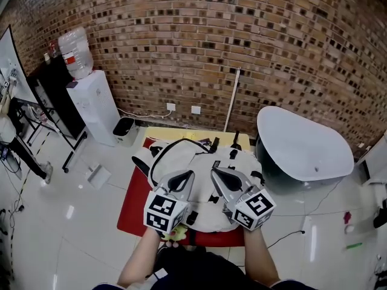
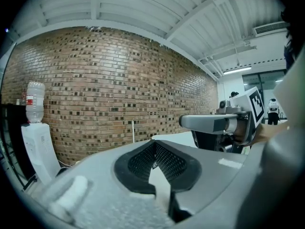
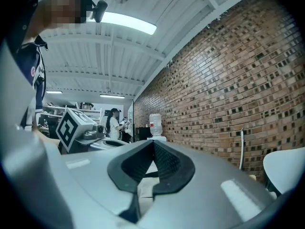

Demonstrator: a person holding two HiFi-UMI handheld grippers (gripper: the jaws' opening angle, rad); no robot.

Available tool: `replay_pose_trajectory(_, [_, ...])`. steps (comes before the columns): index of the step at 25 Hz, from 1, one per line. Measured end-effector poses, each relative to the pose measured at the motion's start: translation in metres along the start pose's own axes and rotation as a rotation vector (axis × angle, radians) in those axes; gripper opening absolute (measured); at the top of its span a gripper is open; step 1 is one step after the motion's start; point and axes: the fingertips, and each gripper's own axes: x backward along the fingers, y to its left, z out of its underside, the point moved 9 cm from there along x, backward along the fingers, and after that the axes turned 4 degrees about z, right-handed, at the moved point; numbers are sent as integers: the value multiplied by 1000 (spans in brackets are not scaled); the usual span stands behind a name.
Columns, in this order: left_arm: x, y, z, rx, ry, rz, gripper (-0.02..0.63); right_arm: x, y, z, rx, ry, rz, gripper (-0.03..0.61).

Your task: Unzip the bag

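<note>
A pale bag (image 1: pixel 181 156) with black straps and buckles lies flat on a low table, seen only in the head view; I cannot make out its zip. My left gripper (image 1: pixel 188 174) hovers over the bag's near left part, jaws shut with nothing between them. My right gripper (image 1: pixel 214 172) hangs beside it over the near right part, also shut and empty. Both gripper views look up past the closed jaws at the brick wall and ceiling, so the bag is hidden there. The left gripper (image 2: pixel 153 145) view shows the right gripper's body at its right; the right gripper (image 3: pixel 153 145) view shows the left one's marker cube (image 3: pixel 72 124).
A red mat (image 1: pixel 134 205) lies under the table. At the left stands a white water dispenser (image 1: pixel 97 104) with a bottle. A large white tub-shaped seat (image 1: pixel 302 144) sits at the right. A pale pole (image 1: pixel 231 98) leans on the brick wall. A person (image 3: pixel 114 123) stands far back.
</note>
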Motion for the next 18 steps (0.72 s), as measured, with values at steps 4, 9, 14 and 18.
replay_pose_trajectory(4, [-2, -5, -2, -10, -3, 4, 3, 4, -1, 1, 0, 8, 2, 5])
replay_pose_trajectory(9, [-3, -9, -3, -13, -2, 4, 3, 9, -4, 3, -4, 15, 7, 6])
replay_pose_trajectory(14, [-2, -11, -6, -14, -7, 1, 3, 10, -4, 2, -5, 26, 11, 6])
replay_pose_trajectory(18, [-2, -12, -4, -11, -9, -3, 3, 11, -4, 4, -5, 33, 12, 5])
